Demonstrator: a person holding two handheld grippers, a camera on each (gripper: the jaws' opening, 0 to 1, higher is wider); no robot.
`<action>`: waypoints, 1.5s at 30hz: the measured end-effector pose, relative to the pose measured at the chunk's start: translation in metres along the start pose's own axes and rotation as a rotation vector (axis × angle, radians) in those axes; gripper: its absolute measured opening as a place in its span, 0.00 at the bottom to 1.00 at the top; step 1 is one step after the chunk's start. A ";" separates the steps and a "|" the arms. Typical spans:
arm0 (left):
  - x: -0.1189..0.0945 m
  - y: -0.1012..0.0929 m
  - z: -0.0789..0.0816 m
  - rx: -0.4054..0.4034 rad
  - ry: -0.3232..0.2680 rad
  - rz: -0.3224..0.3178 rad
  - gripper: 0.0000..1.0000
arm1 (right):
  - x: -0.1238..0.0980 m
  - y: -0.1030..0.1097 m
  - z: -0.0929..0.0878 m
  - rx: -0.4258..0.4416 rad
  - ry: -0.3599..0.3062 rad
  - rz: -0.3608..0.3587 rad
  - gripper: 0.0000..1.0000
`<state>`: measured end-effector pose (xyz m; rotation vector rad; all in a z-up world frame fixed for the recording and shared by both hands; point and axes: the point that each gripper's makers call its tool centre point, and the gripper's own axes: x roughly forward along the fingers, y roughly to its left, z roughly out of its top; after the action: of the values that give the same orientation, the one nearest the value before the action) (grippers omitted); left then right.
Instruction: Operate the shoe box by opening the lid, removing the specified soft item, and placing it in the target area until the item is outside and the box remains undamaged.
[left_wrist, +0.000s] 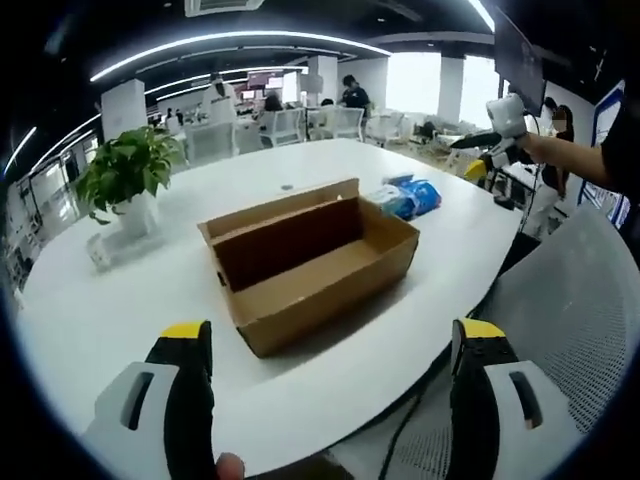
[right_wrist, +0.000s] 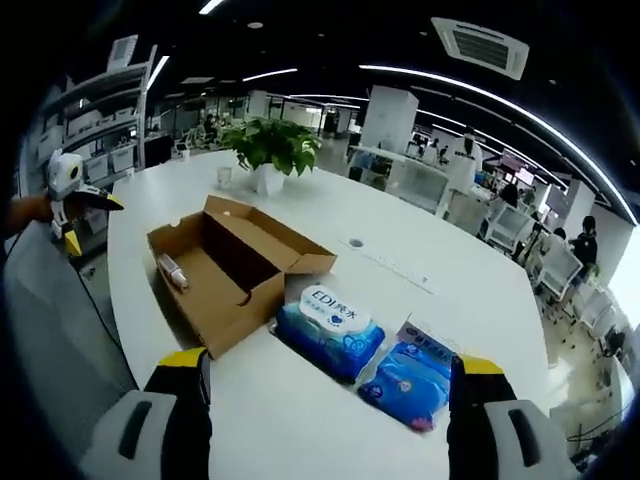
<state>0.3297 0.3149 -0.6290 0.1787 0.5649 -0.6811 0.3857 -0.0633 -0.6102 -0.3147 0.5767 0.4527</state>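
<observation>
The left tongs (left_wrist: 332, 345) are wide apart and hold nothing. Their two yellow tips stick up at the near edge of the big white worktop (left_wrist: 120, 310). On the far left of the left gripper view a green plant in a white pot (left_wrist: 130, 180) stands on the worktop. In the middle sits the brown shoe box (left_wrist: 310, 260). Its lid is up and stands along the back, so the box is open. From this side the inside looks bare.

Just past the box's right end lies a blue soft pack (left_wrist: 410, 198), out on the worktop. Farther right, the right tongs (left_wrist: 490, 155) hang in the air beyond the worktop edge, held by a person's hand. A grey mesh chair (left_wrist: 570, 300) is at the near right.

In the right gripper view, the left tongs (right_wrist: 72, 205) show at the far left, off the worktop. Next comes the open box, and a small light thing (right_wrist: 172, 270) lies on its floor; it may be a little bottle, but it is too small to tell. The plant stands behind the box. Right beside the box lies a blue wipes pack (right_wrist: 330, 330) with a white label, and a second blue pack (right_wrist: 412, 380) lies just right of it. The right tongs (right_wrist: 332, 375) are wide too and hold nothing.
</observation>
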 end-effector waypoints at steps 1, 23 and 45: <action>0.001 0.002 0.001 0.002 0.000 0.000 0.98 | -0.001 0.001 0.000 -0.006 0.000 -0.007 0.99; 0.023 0.042 0.030 0.110 0.023 0.008 0.99 | -0.024 0.047 -0.016 0.082 -0.036 -0.038 1.00; 0.071 0.041 0.040 0.237 0.111 -0.095 0.85 | -0.067 0.093 -0.042 0.127 -0.057 -0.043 1.00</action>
<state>0.4187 0.2942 -0.6354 0.4150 0.6012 -0.8337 0.2711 -0.0223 -0.6194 -0.1918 0.5399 0.3801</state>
